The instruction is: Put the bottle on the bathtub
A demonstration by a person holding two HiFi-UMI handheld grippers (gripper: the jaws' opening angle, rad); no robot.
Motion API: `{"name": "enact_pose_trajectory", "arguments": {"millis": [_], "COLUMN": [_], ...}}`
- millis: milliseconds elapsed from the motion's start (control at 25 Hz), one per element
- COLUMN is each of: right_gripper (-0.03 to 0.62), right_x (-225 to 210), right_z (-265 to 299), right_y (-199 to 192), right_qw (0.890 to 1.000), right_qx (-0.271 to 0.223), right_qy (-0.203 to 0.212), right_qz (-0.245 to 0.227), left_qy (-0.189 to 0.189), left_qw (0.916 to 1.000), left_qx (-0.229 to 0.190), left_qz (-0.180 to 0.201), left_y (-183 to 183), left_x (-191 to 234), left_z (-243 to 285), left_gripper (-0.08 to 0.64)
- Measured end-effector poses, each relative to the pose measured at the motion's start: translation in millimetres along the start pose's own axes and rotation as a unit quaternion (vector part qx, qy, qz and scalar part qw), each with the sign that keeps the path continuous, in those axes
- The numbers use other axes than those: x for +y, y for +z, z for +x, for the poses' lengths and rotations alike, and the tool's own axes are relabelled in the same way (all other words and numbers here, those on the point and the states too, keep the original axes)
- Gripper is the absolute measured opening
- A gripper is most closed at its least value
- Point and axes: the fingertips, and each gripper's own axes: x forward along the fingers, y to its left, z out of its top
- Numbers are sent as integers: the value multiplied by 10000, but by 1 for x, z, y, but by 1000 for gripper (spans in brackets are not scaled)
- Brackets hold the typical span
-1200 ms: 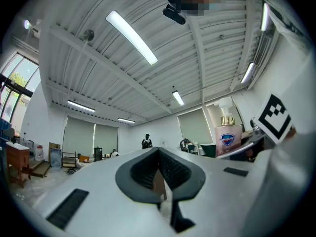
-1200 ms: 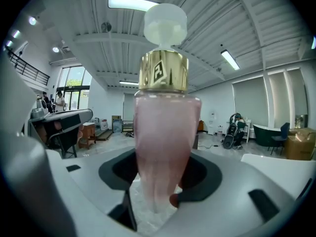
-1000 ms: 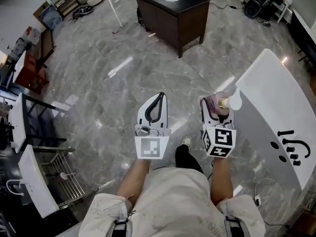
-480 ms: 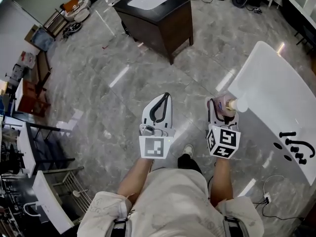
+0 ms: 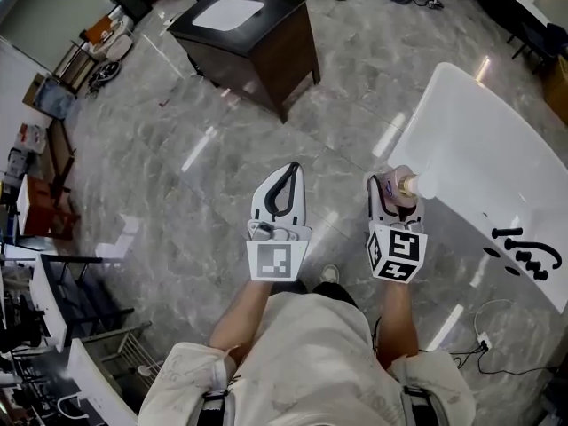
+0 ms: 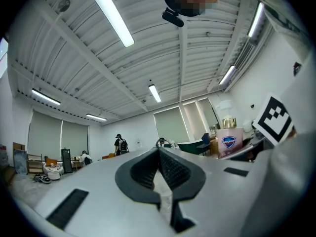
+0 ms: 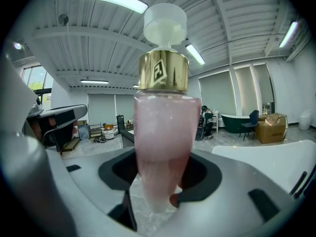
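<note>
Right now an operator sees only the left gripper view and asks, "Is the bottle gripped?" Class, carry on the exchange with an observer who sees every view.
Observer: Yes. The right gripper has its jaws closed on the lower body of the bottle.
Operator: Where is the bathtub?
Observer: The head view shows the white bathtub on the floor just to the right of that gripper.
Operator: Is anything on its rim?
Observer: A black tap sits at the end nearest the person.
</note>
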Motion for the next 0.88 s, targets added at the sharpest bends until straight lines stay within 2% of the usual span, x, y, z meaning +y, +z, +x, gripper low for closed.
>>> {"name": "enact_pose_trajectory", "arguments": {"millis": [240,400,680,880], "right_gripper": [216,216,216,216], "right_x": [-18,-30,-29,-19], "right_z": [22,44,109,164], "right_y": [8,14,50,75], "right_qw": [9995,9985,9956,9943], "right_qx": [26,62,13,38], "right_qy": [-280,-506,-866,-1002], "right_qz": [-125,-200,-345,-372], "left_qy": [-265,-447,-756,-856], "left_qw": [9991,9975,9930,9915], "left_qx": [47,-127,-392,-358], "left_qz": [-320,-540,-814,-916], "left_y": [-17,-25,-30,-44], "left_x": [-4,2,40,83], "left_z": [37,70,148,201], "left_gripper": [3,3,3,3]}}
